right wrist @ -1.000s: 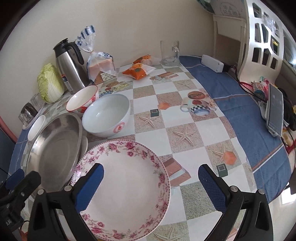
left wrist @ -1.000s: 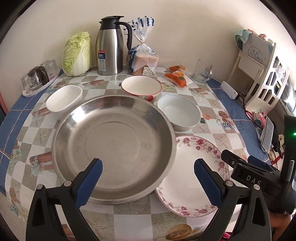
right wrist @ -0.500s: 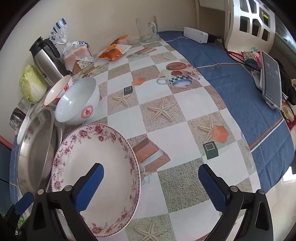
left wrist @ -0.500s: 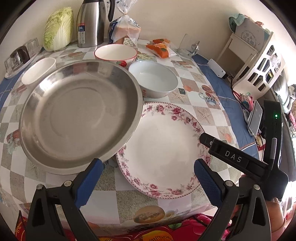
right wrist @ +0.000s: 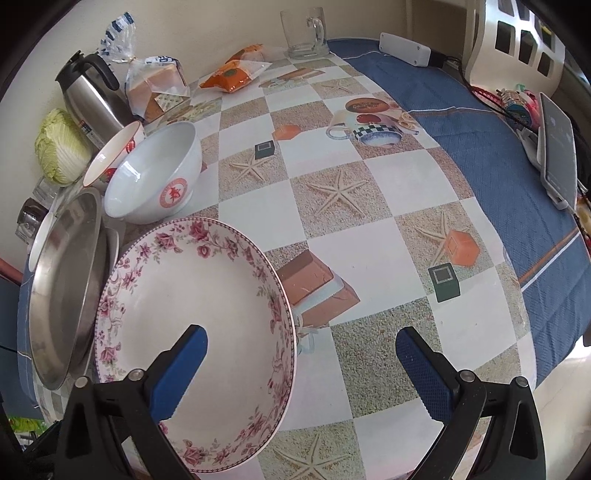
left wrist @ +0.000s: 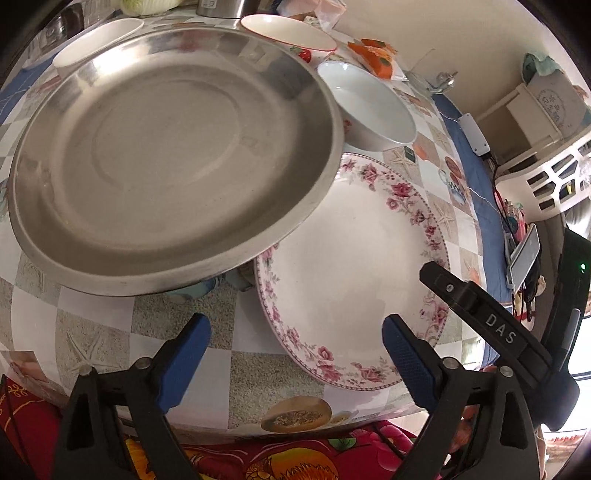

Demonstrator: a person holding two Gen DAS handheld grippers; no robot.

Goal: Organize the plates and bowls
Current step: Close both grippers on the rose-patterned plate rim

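Note:
A large steel basin [left wrist: 173, 147] sits on the table, its rim overlapping a floral-rimmed white plate [left wrist: 351, 269] to its right. Behind them stand a white bowl [left wrist: 365, 103], a red-rimmed bowl [left wrist: 288, 31] and a white oval dish [left wrist: 96, 38]. My left gripper [left wrist: 295, 354] is open and empty, low over the table's front edge, in front of the plate's near rim. My right gripper [right wrist: 301, 365] is open and empty, its left finger over the floral plate [right wrist: 195, 325], with the plate's right rim between the fingers. The basin [right wrist: 62, 291] and white bowl [right wrist: 159, 173] lie to the left.
A steel thermos [right wrist: 92, 99], cabbage [right wrist: 61, 147], bagged bread [right wrist: 155, 88], orange snack packs [right wrist: 236, 74] and a glass mug [right wrist: 304, 33] stand along the back wall. A phone [right wrist: 557, 144] and cables lie at the right on blue cloth.
Both grippers have moved lower and closer to the floral plate. The left view has swung down toward the table's front edge. Both stay open.

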